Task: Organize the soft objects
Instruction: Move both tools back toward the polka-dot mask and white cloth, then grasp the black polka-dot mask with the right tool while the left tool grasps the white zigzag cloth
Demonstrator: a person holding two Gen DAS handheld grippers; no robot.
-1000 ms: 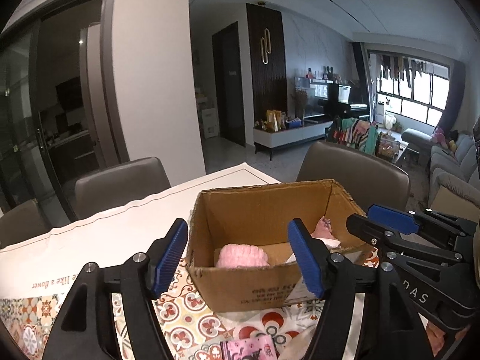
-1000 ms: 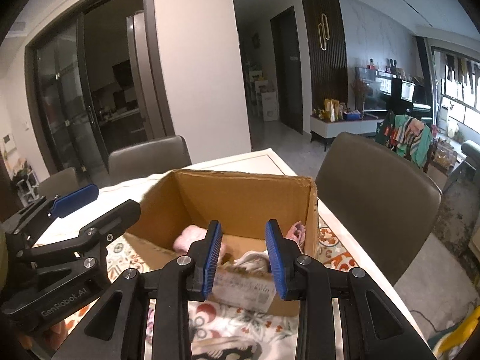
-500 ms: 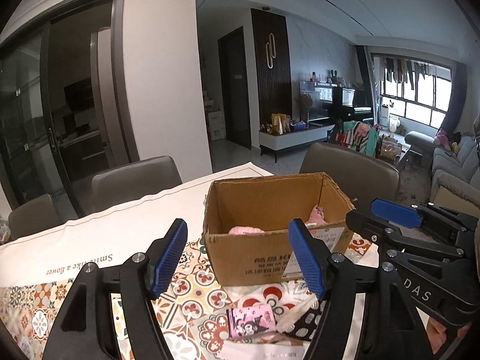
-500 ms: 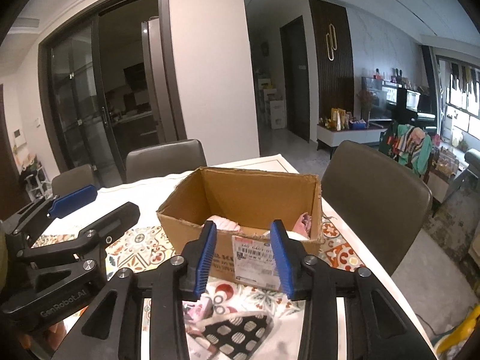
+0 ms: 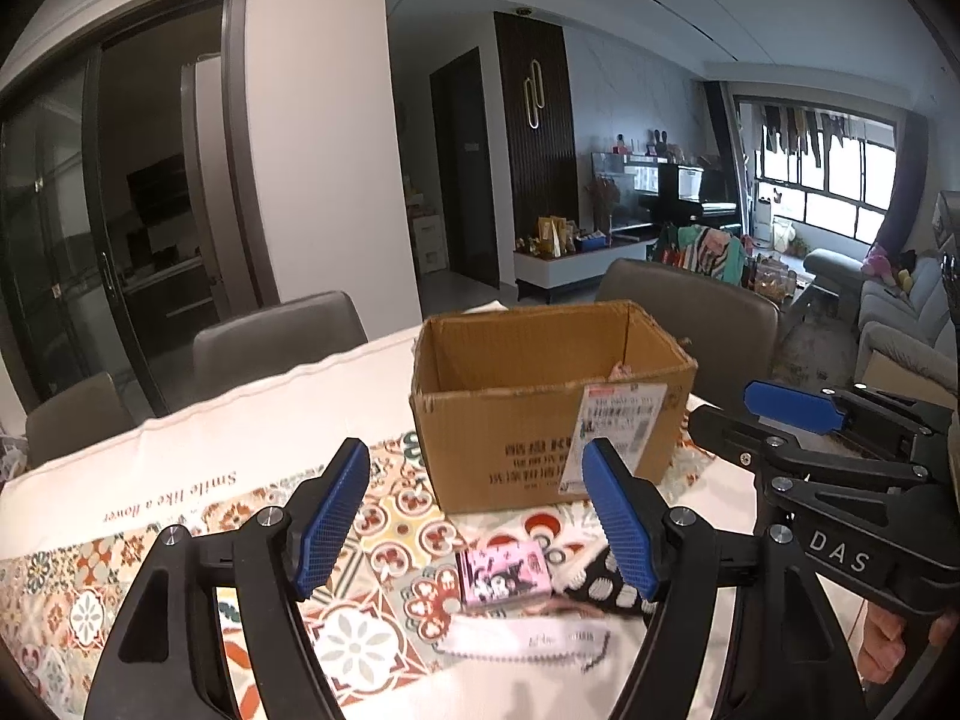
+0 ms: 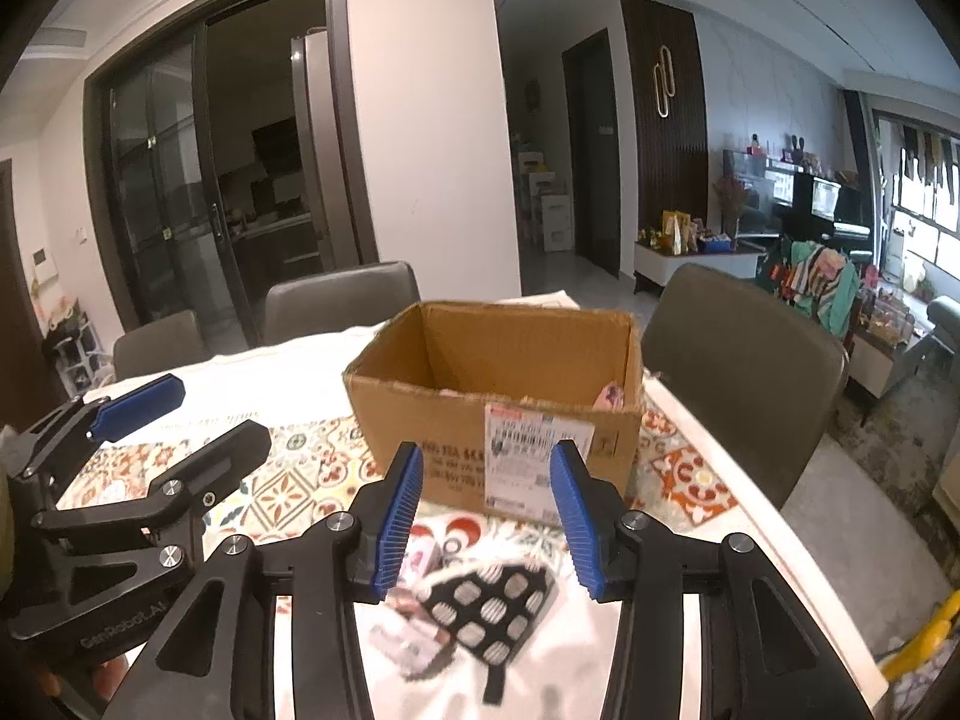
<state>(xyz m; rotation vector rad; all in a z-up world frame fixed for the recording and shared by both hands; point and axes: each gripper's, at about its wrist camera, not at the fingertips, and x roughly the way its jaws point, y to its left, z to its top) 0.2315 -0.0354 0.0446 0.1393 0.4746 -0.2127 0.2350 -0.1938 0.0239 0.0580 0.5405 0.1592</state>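
An open cardboard box point(image 5: 540, 414) stands on the patterned tablecloth; it also shows in the right wrist view point(image 6: 498, 396), with a bit of pink soft item point(image 6: 611, 397) at its right inner wall. In front of it lie a black cloth with white dots point(image 6: 486, 606), a small pink printed packet point(image 5: 503, 573) and a white strip with lettering point(image 5: 528, 639). My left gripper point(image 5: 480, 525) is open and empty above the packet. My right gripper point(image 6: 489, 525) is open and empty above the dotted cloth.
Grey dining chairs stand behind the table point(image 5: 276, 342) and to its right point(image 6: 744, 372). The table's right edge point(image 6: 798, 570) drops to the floor. A living room with a sofa point(image 5: 900, 324) lies beyond.
Both grippers have drawn back and away from the box, so the cloth and packet on the table in front of it have come into view. The right gripper's jaws have widened.
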